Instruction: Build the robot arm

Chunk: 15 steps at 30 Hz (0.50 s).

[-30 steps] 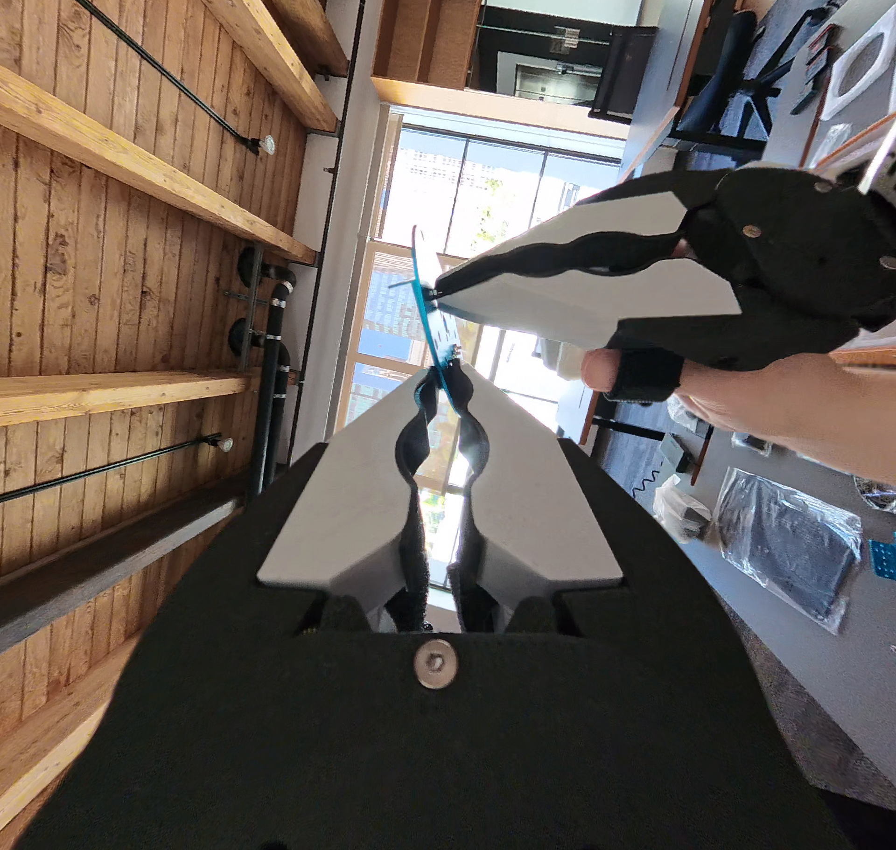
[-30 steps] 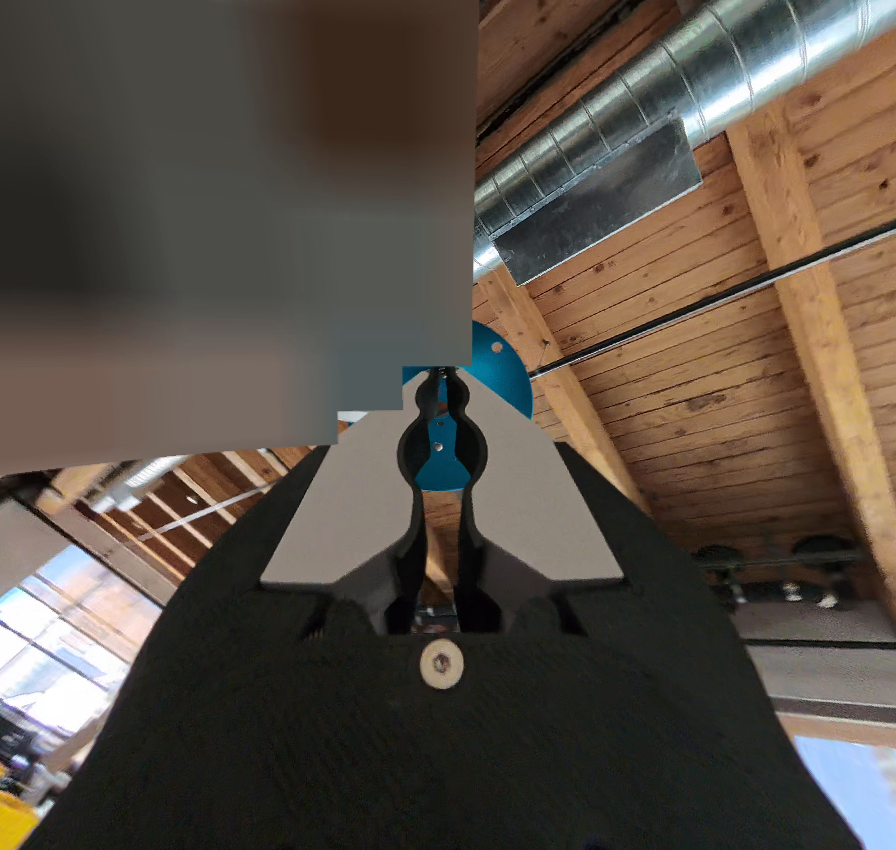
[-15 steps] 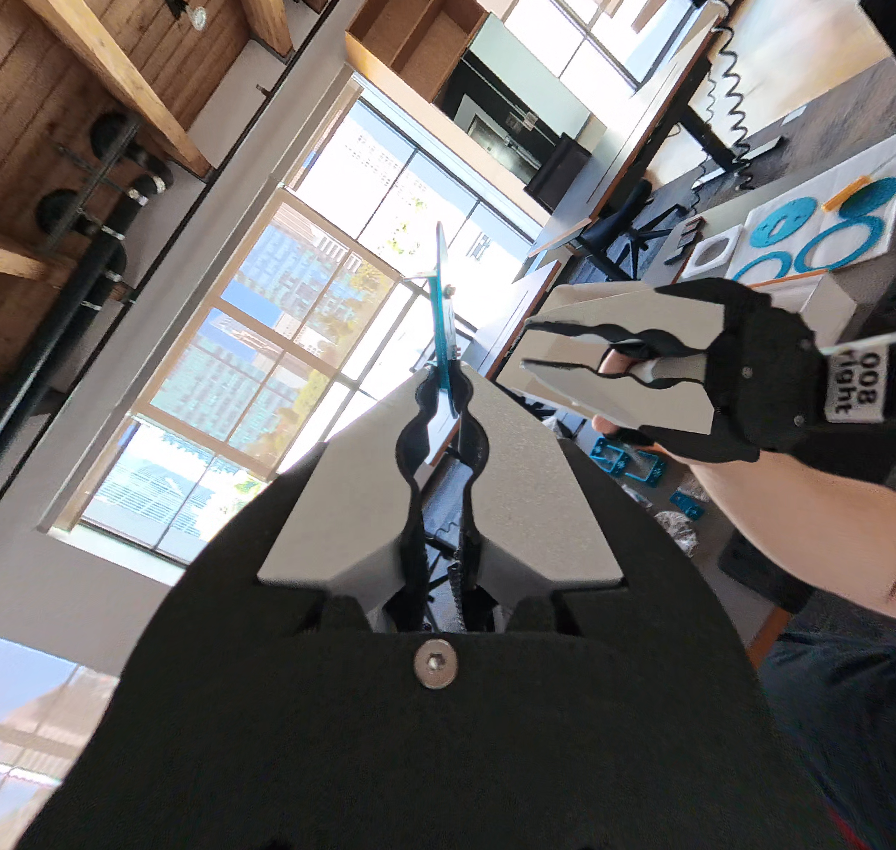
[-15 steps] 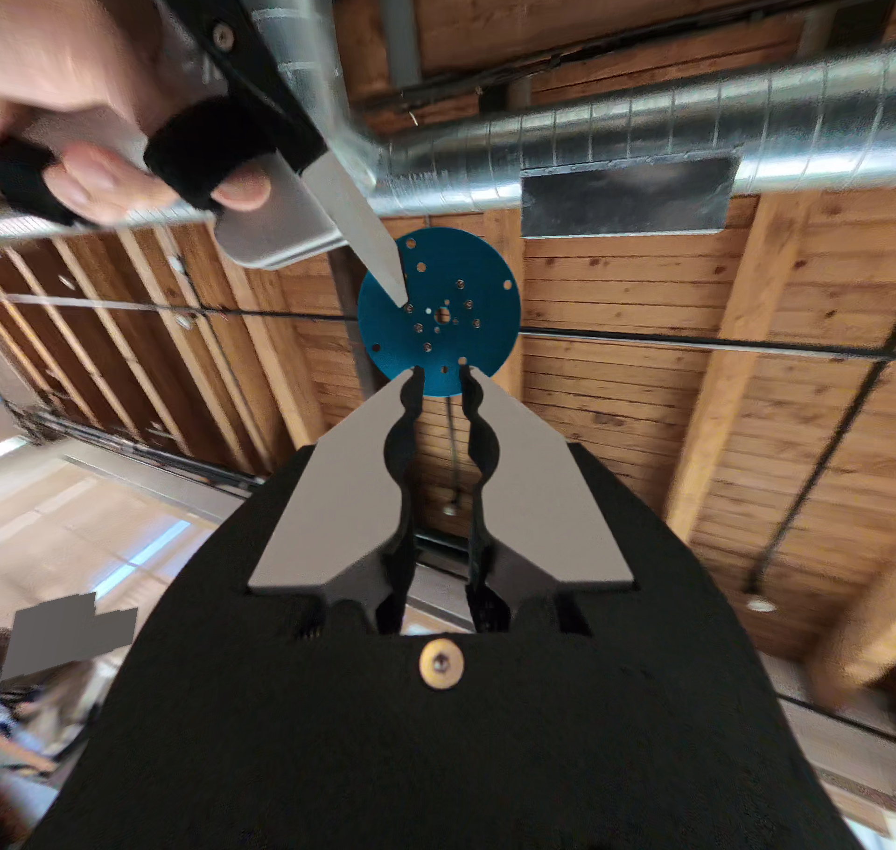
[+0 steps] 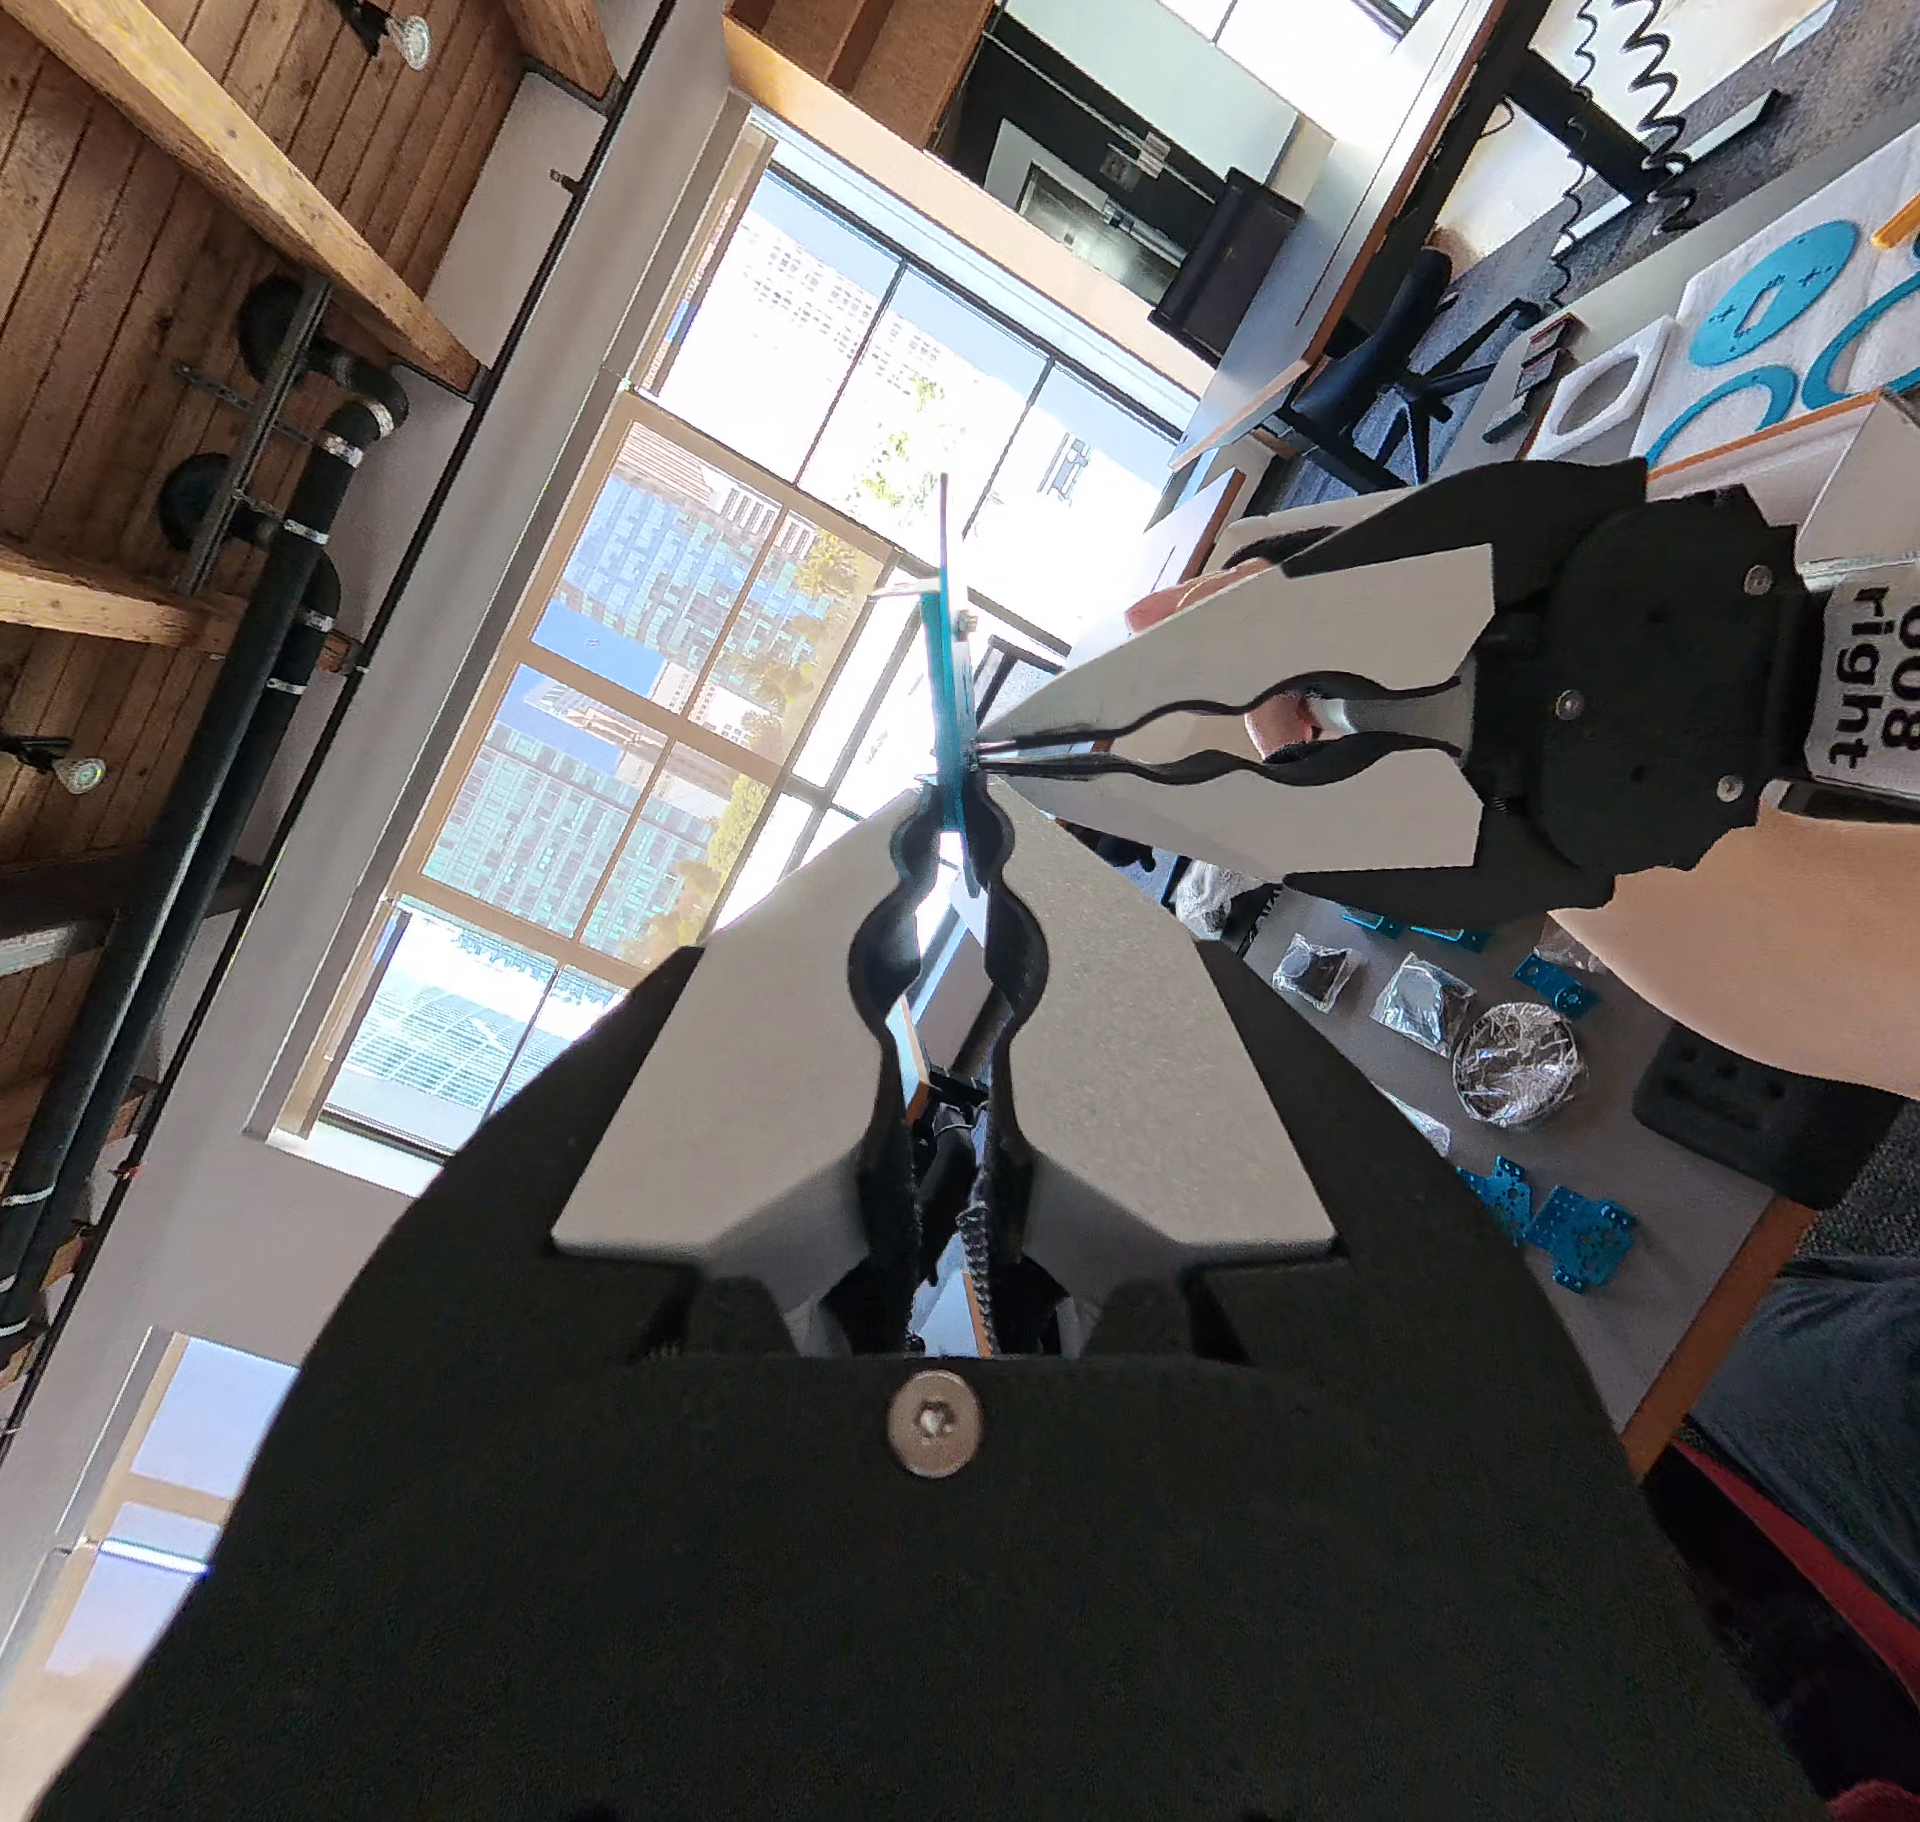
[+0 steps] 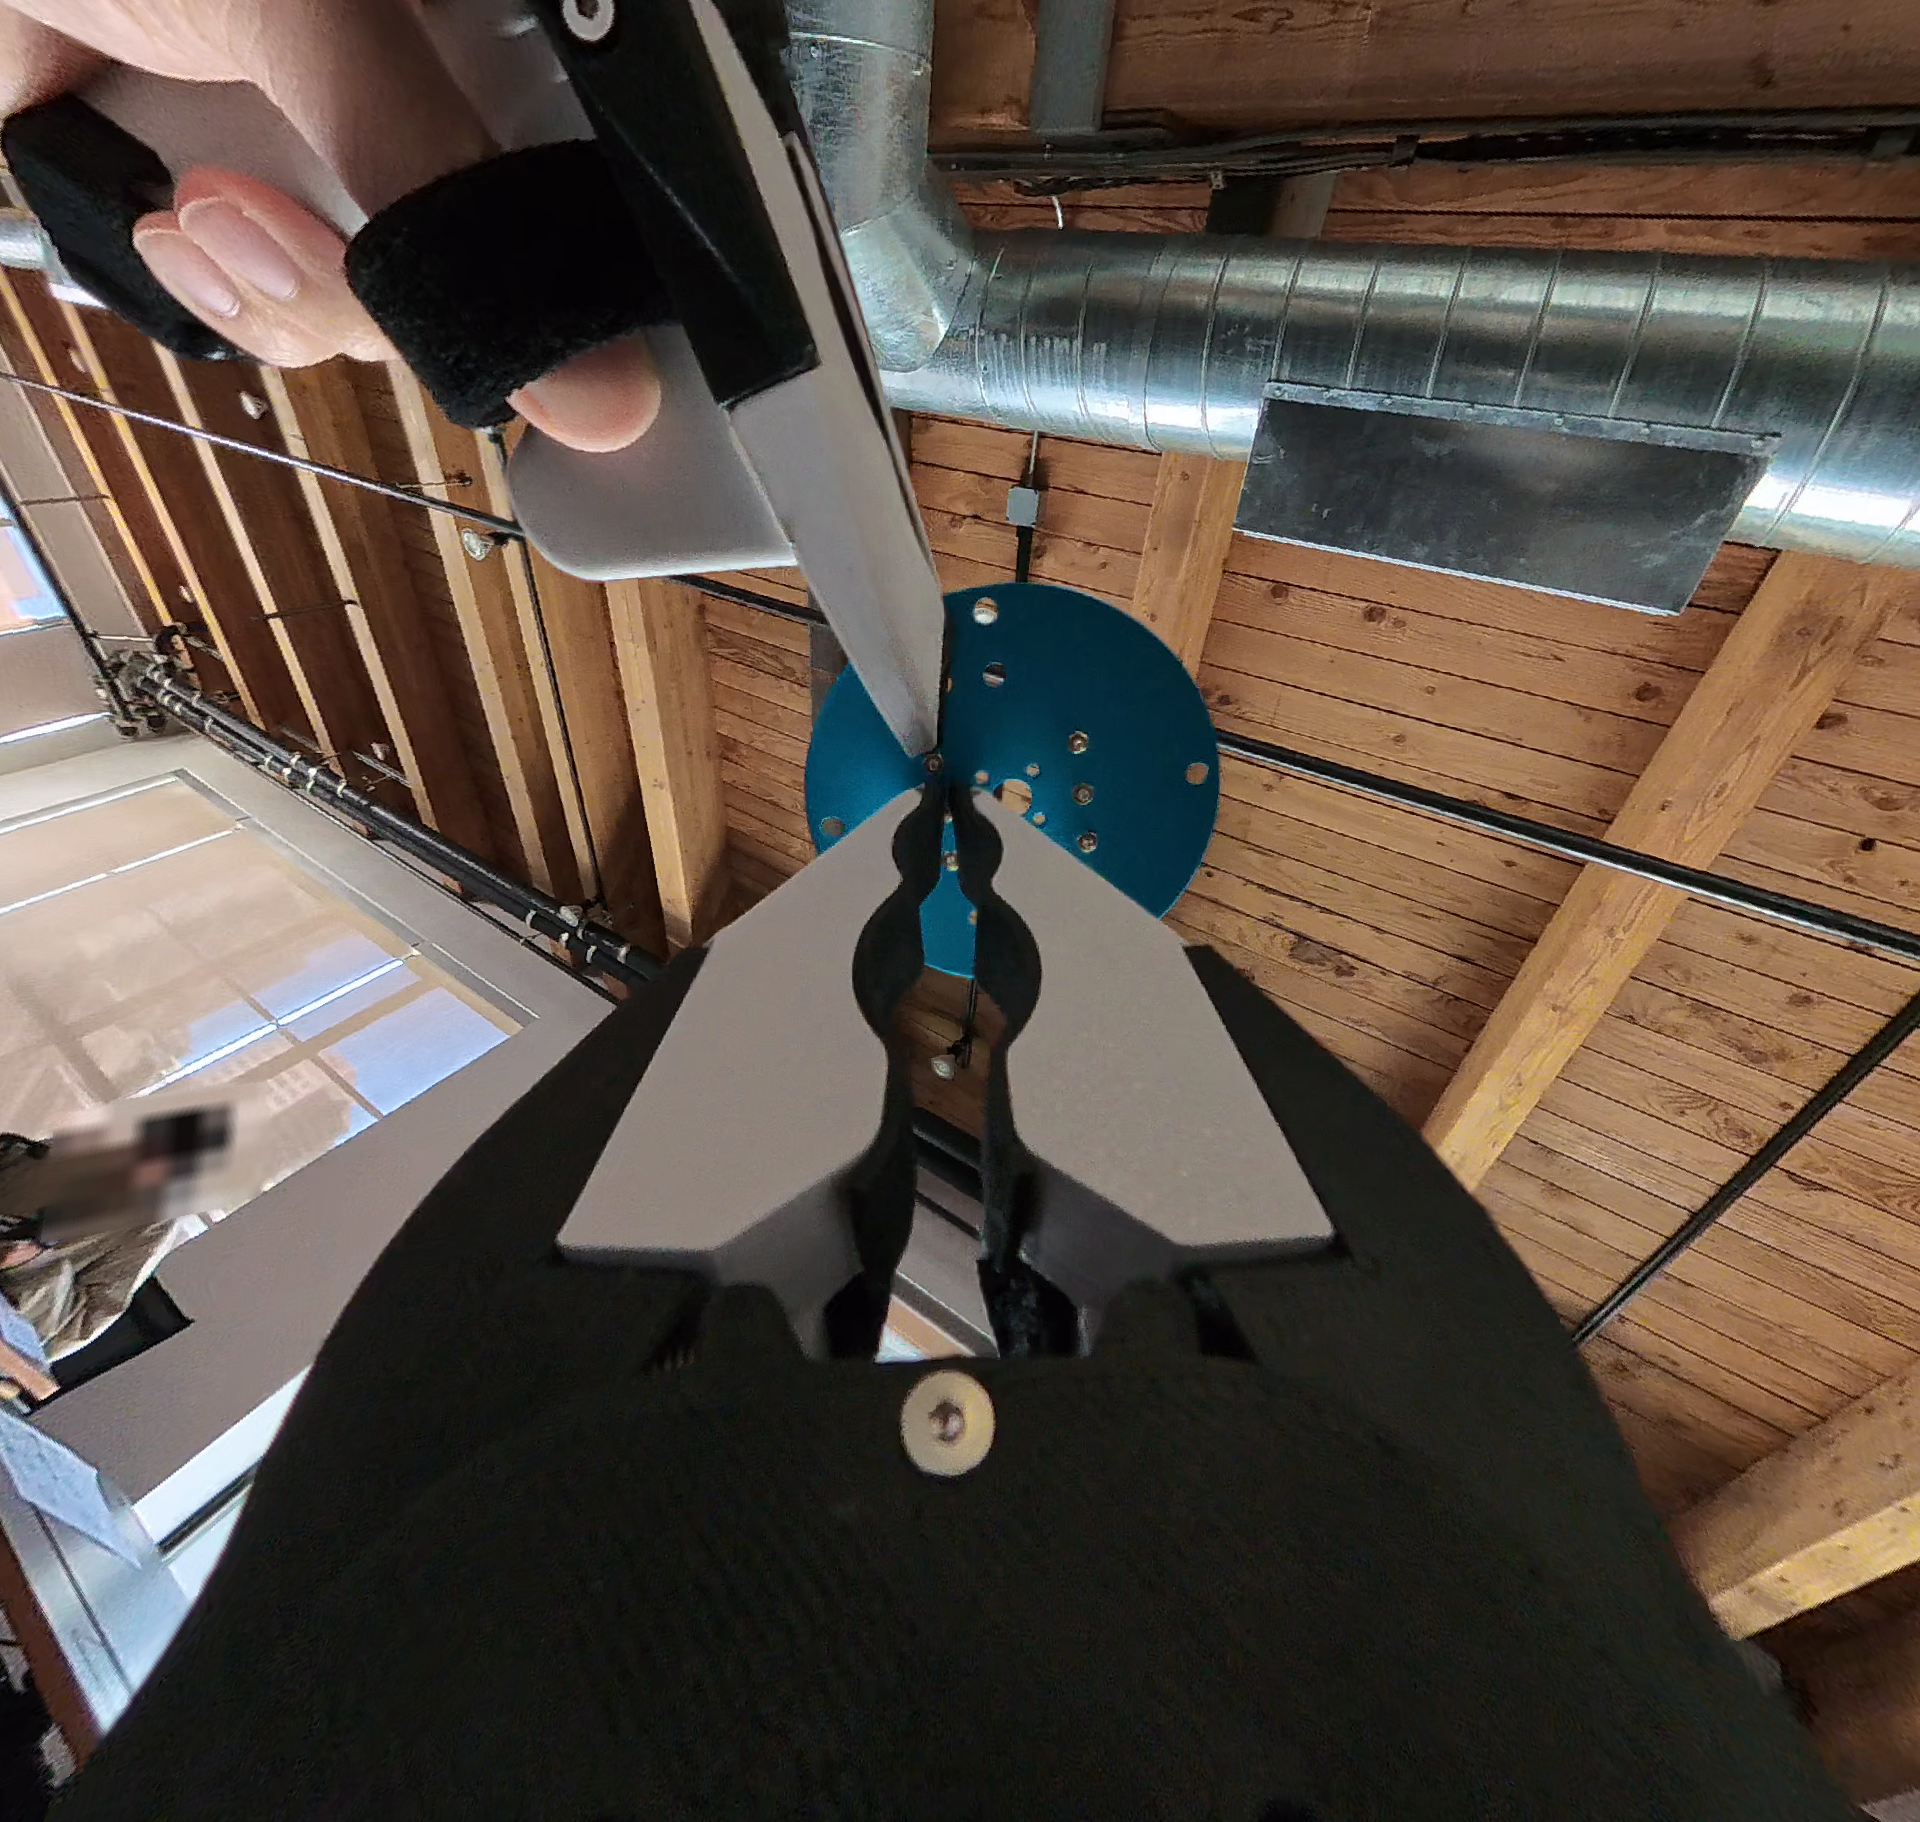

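My left gripper (image 5: 954, 804) is shut on the lower rim of a thin blue round plate (image 5: 948, 692), held up in the air and seen edge-on. In the right wrist view the plate (image 6: 1091, 692) faces me, with several holes and small screws in it. My right gripper (image 6: 943, 793) is shut, its tips against the plate's face on a small screw (image 6: 932, 762) close to where the left gripper (image 6: 920, 733) clamps the plate. In the left wrist view the right gripper (image 5: 985, 749) comes in from the right, with a thin silvery shaft between its tips.
A grey table (image 5: 1621, 1284) lies low at the right with small blue plates (image 5: 1558, 1232), plastic bags (image 5: 1423, 1003) and a black foam block (image 5: 1756, 1118). Blue rings (image 5: 1787, 307) lie on a white sheet farther off. A metal duct (image 6: 1351, 338) runs overhead. My two grippers' fingertips are within a few centimetres of each other.
My right gripper opened and drew back from the plate, then came back to its face and shut at a small screw. My left gripper kept its hold on the plate and tilted.
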{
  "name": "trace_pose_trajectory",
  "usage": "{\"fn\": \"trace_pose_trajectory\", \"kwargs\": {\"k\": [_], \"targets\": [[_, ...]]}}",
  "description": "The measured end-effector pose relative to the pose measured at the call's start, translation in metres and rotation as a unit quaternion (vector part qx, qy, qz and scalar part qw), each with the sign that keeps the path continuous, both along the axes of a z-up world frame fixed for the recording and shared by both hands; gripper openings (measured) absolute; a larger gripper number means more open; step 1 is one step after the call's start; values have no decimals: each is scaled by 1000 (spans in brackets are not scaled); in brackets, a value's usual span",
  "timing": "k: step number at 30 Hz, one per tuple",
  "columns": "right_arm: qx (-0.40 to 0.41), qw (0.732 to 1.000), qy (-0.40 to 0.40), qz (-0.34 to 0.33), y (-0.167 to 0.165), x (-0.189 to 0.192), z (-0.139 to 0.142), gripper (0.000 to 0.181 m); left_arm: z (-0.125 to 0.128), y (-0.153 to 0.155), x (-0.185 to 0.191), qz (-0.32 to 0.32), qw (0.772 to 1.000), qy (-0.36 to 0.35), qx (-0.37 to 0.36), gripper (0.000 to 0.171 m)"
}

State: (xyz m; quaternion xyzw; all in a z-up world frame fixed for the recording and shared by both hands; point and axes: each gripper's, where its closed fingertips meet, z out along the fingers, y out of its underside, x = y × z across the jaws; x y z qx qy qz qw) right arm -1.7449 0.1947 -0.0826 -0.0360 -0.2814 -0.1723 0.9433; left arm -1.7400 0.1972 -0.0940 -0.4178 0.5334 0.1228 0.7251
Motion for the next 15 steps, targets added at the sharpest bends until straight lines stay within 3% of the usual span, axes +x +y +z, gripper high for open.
{"fn": "trace_pose_trajectory", "kwargs": {"k": [15], "targets": [[-30,997,1,65,-5,5,-1,2,-1,-7,4,-13,1000,-3,11,3]]}}
